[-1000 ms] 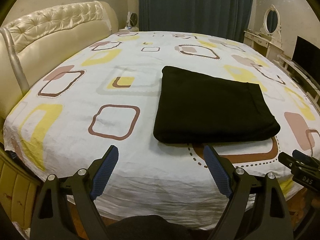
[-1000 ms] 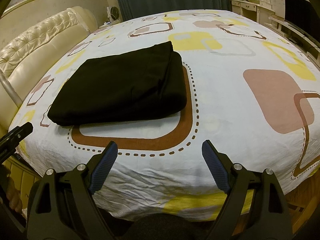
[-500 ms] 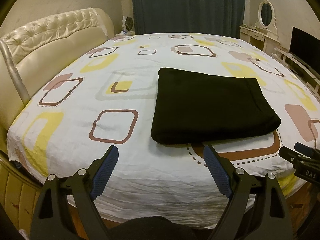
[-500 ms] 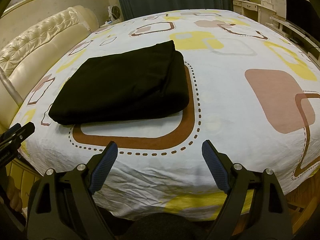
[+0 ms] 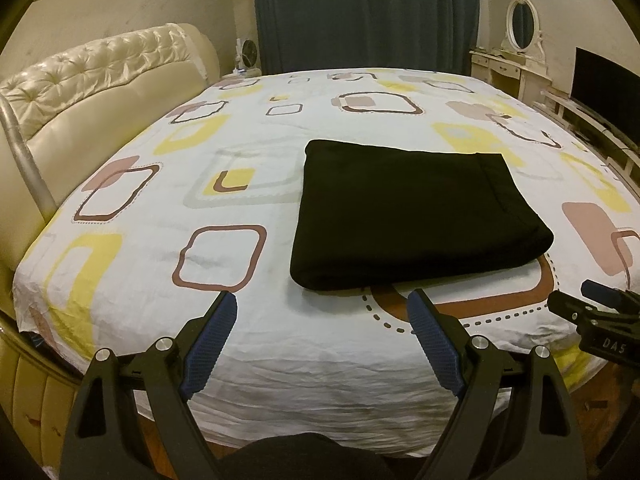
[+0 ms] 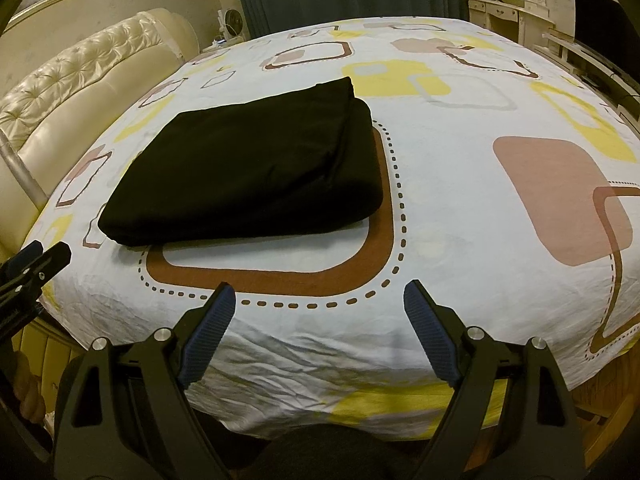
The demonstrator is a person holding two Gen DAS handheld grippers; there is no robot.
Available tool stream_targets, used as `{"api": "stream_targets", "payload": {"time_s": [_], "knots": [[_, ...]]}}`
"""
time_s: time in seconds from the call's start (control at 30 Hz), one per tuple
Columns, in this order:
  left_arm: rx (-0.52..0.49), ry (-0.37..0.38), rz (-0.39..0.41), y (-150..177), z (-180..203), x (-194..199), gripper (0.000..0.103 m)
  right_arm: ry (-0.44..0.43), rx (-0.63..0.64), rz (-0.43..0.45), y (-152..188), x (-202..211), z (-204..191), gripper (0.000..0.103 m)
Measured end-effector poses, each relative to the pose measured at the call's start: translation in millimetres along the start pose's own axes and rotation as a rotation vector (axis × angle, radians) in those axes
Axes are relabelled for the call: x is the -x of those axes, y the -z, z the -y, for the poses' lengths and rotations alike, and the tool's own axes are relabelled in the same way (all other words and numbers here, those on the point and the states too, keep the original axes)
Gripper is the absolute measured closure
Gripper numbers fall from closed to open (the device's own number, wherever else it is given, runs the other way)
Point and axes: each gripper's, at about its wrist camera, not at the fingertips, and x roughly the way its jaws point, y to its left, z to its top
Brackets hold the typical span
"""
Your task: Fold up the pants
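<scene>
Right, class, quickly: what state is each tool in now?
Left tool: open, holding nothing.
Right tool: open, holding nothing; folded black pants lie untouched.

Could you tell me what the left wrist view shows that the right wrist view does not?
Only the left wrist view shows the open left hand-held gripper from behind, with the right hand-held gripper at the right edge and the full oval mirror. Only the right wrist view shows the open right gripper from behind, a large pink square on the sheet, and the stacked layers along the folded pants' right side. Both show the black pants lying folded on the patterned bed sheet, the tufted headboard and the dark curtain.
</scene>
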Motion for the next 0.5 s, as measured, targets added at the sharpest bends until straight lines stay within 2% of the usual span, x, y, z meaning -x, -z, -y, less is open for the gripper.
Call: {"api": "stream_targets", "payload": {"time_s": [0.07, 0.13, 0.23, 0.3, 0.4, 0.47, 0.5], "knots": [[-0.016, -0.04, -0.015, -0.3, 2.9, -0.7, 0.014, -0.002, 0.003, 0.0, -0.1, -0.3, 0.3, 0.017], [-0.03, -0.051, 0.008, -0.2, 4.3, 3.0, 0.014, -0.004, 0.008, 0.001, 0.2, -0.5, -0.6, 0.017], [0.006, 0.041, 0.075, -6.4, -2.3, 16.7, 0.014, -0.021, 0.006, 0.001, -0.6, -0.5, 1.2, 0.017], [-0.003, 0.056, 0.095, -17.6, -6.4, 22.6, 0.014, -0.045, -0.004, -0.005, -4.3, 1.2, 2.3, 0.017], [0.031, 0.098, 0.102, -45.2, -31.0, 17.0, 0.014, -0.097, -0.023, 0.02, -23.6, 8.8, 6.9, 0.017], [0.055, 0.078, 0.108, -63.1, -51.4, 1.5, 0.014, -0.111, -0.034, 0.054, -50.8, 10.0, 14.5, 0.015], [0.066, 0.043, 0.123, -75.0, -66.9, -13.6, 0.014, -0.115, -0.041, 0.065, -64.8, 7.4, 19.4, 0.013]]}}
